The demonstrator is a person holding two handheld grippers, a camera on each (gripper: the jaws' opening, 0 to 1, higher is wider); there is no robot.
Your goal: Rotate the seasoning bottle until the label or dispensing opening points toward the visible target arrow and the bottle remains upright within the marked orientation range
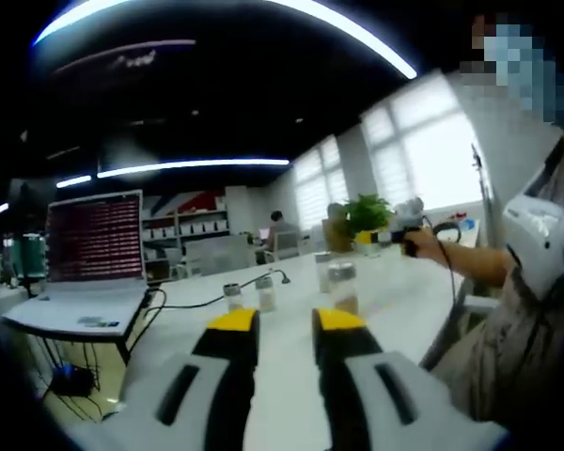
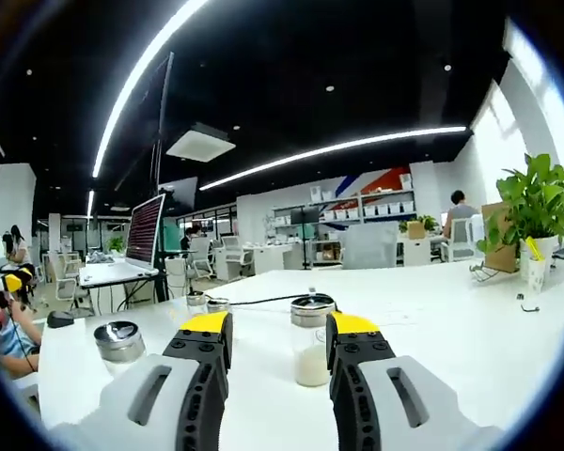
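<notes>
Over the long white table both grippers hang in the air with nothing between their jaws. In the right gripper view the right gripper has its yellow-tipped jaws spread apart, and the seasoning bottle stands upright on the table just beyond them, framed in the gap; it has a metal cap and pale powder in its lower part. Another metal-capped jar stands off to the left of it, and two smaller jars sit further back beside a thin black cable. A potted plant stands at the right end of the table, an open laptop at the far left. In the left gripper view the left gripper also has its jaws apart, and several glass jars stand well ahead of it; a person's hand holds the other gripper out over the table near a plant, and the laptop sits on the left
</notes>
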